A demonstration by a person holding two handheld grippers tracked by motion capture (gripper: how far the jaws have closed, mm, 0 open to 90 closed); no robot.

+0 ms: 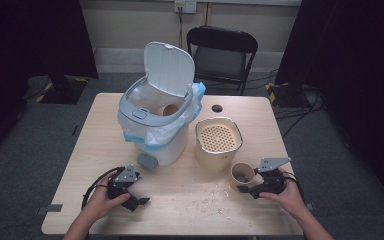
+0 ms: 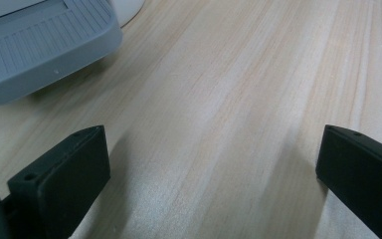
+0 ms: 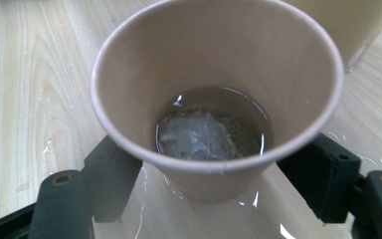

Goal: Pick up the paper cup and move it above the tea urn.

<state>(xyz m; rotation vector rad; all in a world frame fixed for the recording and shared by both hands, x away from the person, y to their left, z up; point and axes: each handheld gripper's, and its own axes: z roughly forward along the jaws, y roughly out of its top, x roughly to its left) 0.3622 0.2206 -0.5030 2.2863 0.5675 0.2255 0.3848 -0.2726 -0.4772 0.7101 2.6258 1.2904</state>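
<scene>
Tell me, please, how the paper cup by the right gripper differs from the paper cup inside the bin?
The cup by the right gripper stands upright on the table; the cup in the bin lies tipped, mouth sideways. The first holds murky liquid between the right gripper jaws; the second rests on the bin's liner. Both are tan paper.

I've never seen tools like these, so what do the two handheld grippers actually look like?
Each hand carries a black device. The left gripper and right gripper each end in two flat, blocky black jaws with small screw holes. A grey three-cornered plate sits atop each, and black cables trail back. No sleeves show on the forearms.
</scene>
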